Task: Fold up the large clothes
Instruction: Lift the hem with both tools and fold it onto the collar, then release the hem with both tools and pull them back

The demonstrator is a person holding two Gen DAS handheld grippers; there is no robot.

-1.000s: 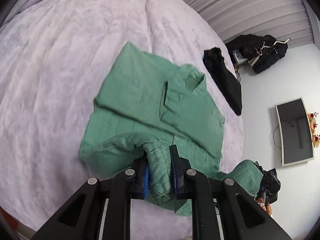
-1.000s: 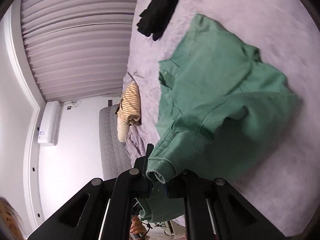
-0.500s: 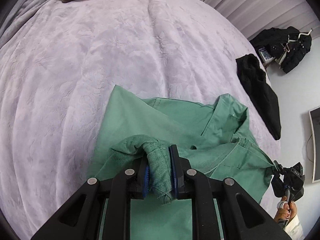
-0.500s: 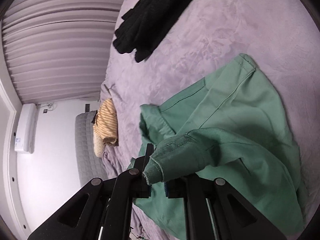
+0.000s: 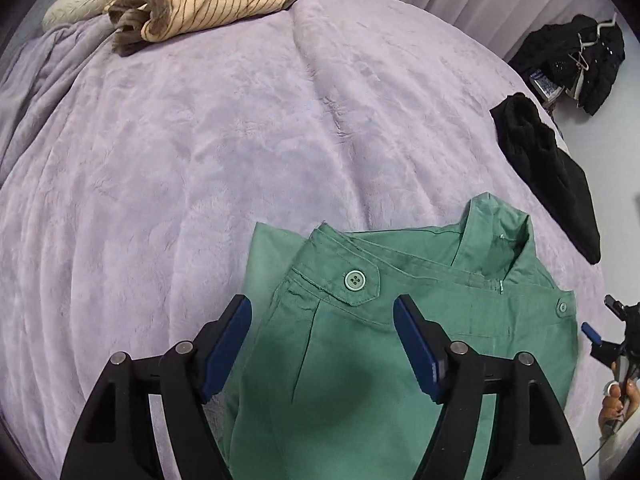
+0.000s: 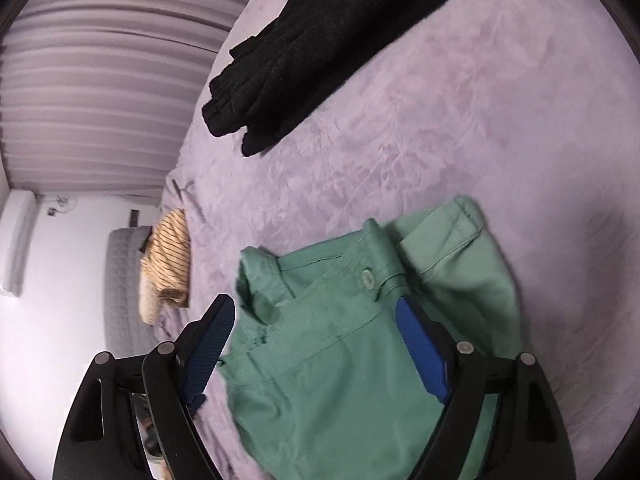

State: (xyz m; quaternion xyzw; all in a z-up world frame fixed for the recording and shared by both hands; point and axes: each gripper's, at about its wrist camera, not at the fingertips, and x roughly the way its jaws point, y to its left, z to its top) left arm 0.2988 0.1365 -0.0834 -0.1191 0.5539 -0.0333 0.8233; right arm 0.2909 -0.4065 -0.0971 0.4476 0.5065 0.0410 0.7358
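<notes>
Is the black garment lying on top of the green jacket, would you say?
No, the black garment lies apart from the green jacket, with bare blanket between them.

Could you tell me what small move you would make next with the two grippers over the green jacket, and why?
Probably lift both grippers clear. The left gripper and right gripper are opening with nothing pinched, and the green jacket lies folded on the purple blanket, cuff tab on top. Backing off would show whether another fold is needed.
</notes>
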